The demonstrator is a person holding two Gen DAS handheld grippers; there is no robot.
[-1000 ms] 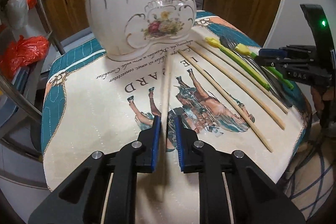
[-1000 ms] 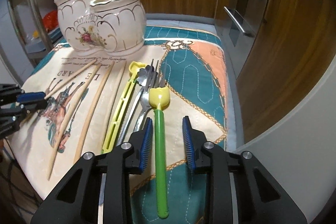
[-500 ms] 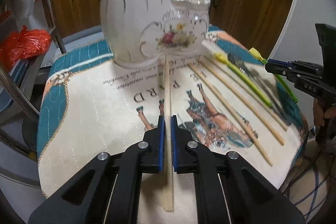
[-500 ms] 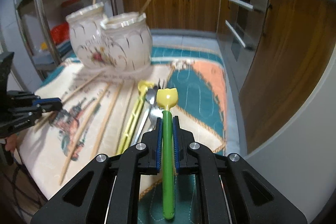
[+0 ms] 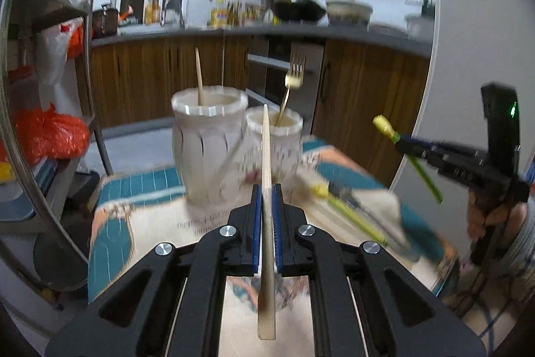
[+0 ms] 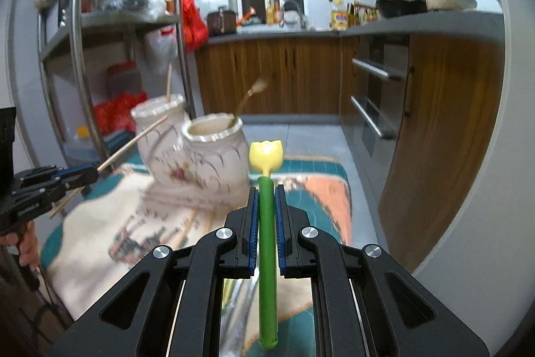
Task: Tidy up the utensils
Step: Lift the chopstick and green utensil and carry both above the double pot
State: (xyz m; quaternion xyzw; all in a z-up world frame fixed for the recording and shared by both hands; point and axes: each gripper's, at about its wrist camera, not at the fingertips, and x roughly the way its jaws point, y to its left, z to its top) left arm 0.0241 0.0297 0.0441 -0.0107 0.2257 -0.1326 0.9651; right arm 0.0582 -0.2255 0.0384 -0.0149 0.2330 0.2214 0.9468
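My left gripper (image 5: pixel 265 193) is shut on a wooden chopstick (image 5: pixel 266 163) and holds it above the table, pointing at the two joined ceramic holders (image 5: pixel 209 149). The taller holder has a chopstick (image 5: pixel 199 79) in it, the shorter one (image 5: pixel 275 136) a gold fork (image 5: pixel 294 72). My right gripper (image 6: pixel 266 196) is shut on a green utensil with a yellow tulip end (image 6: pixel 266 156), lifted above the cloth, right of the holders (image 6: pixel 214 153). It also shows in the left wrist view (image 5: pixel 406 143). The left gripper shows in the right wrist view (image 6: pixel 90 173).
A printed cloth (image 5: pixel 160 223) covers the table. A yellow-green utensil (image 5: pixel 347 209) and dark metal cutlery lie on its right side. A metal shelf rack (image 6: pixel 83 56) with bags stands at the left. Wooden kitchen cabinets (image 6: pixel 287 72) and an oven are behind.
Both grippers closed on their utensils and lifted them off the cloth. The chopstick and the green utensil are now held in the air, tilted up toward the holders.
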